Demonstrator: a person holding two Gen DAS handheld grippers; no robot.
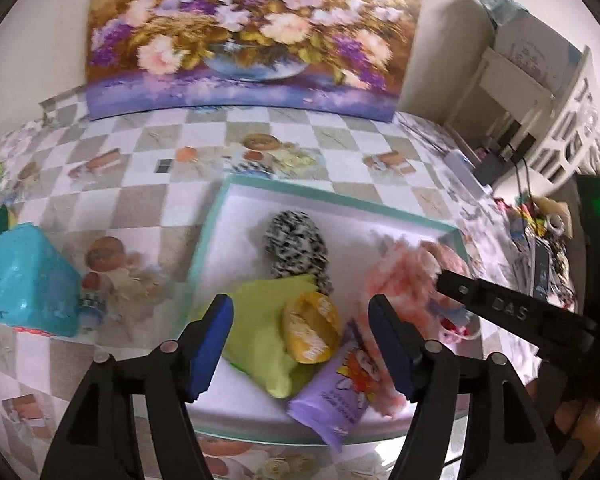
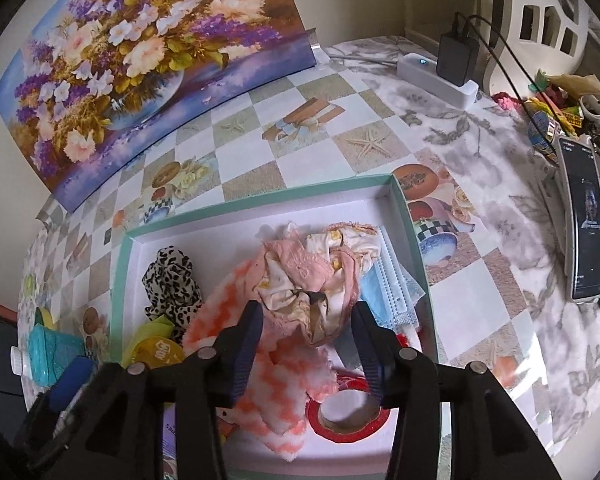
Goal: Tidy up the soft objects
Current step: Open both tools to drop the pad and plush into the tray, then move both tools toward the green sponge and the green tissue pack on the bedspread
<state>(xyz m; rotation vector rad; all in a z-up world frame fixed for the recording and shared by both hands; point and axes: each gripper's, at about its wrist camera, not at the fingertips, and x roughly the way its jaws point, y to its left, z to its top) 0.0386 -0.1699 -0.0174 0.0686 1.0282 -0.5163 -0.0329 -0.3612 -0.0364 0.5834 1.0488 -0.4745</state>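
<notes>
Over the teal-rimmed white cardboard box (image 2: 414,236) on the checkered tabletop (image 2: 328,120), the right hand-held gripper (image 2: 308,340) is wide open, blue pads either side of a crumpled pink-and-cream cloth bundle (image 2: 312,276), not clamping it. Left hand-held gripper (image 1: 300,344) is wide open too, empty, above the lime green cloth (image 1: 260,320) and yellow packet (image 1: 310,334). Leopard-print scrunchie (image 2: 172,280) sits nearby.

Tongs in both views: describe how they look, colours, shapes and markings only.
Left tongs: two black plastic arms with triangular cut-outs, silver round pins at the joints, and dark blue ribbed pads on the inner faces. Right tongs: the same build. In the left view, its black arm bears raised letters "DAS". No cables or sleeves show.
</notes>
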